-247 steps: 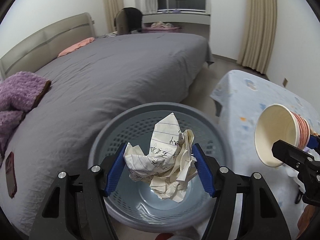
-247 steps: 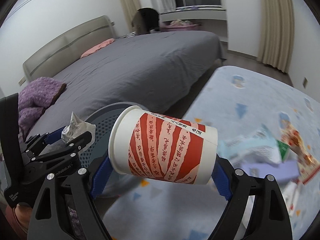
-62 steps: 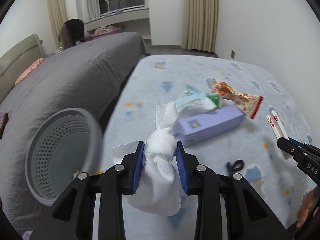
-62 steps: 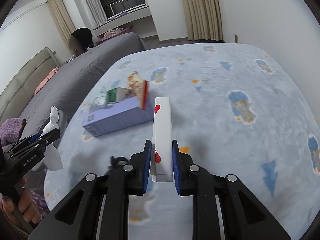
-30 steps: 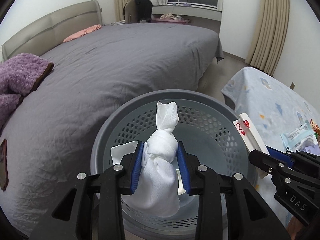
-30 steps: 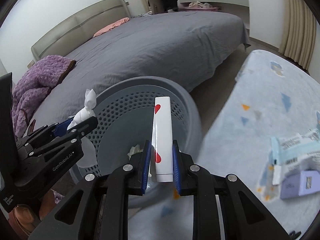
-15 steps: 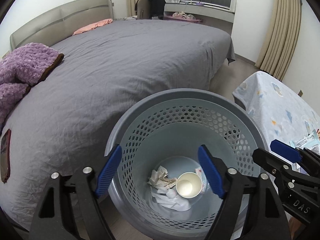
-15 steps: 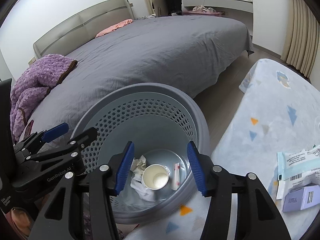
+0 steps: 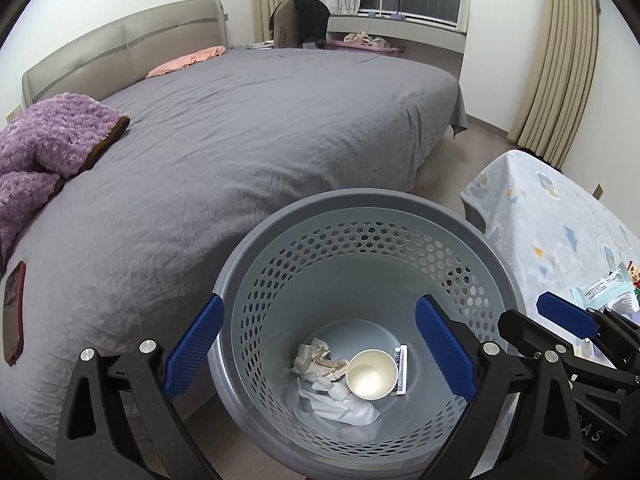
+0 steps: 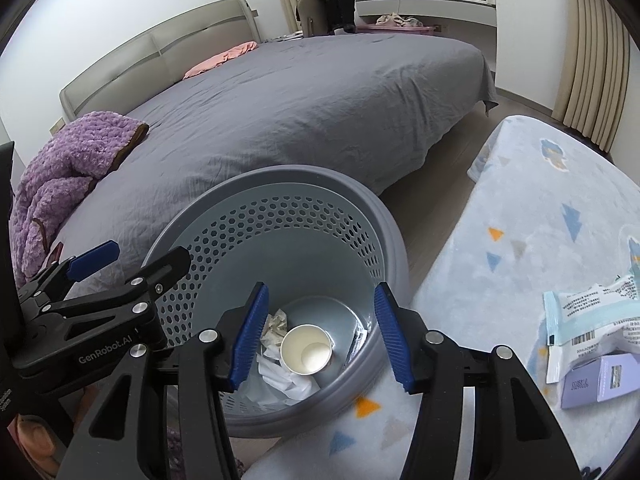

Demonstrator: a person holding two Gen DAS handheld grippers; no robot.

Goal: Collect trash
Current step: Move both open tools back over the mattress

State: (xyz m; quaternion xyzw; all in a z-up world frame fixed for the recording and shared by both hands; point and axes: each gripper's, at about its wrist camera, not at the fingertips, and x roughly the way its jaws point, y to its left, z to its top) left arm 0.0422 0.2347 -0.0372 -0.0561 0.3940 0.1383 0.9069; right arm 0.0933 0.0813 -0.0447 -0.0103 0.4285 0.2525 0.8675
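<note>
**Operator:** What is the state of both grippers?

**Manual:** Your left gripper (image 9: 316,348) has just been opening; its jaws stand wide with nothing between them. Your right gripper (image 10: 320,336) has opened partway and is likewise empty. Both point down into the basket (image 9: 360,200), where the paper cup (image 9: 372,374), crumpled paper (image 9: 316,362) and white cloth (image 9: 340,404) lie below them.

**Operator:** Where is the remaining trash?

**Manual:** Off to the right of your right gripper, on the patterned table (image 10: 532,240): the pale-blue packet (image 10: 588,320) with the purple box (image 10: 600,380) just below it. The box's long axis runs roughly across the view. Your right gripper is judged nearer.
</note>
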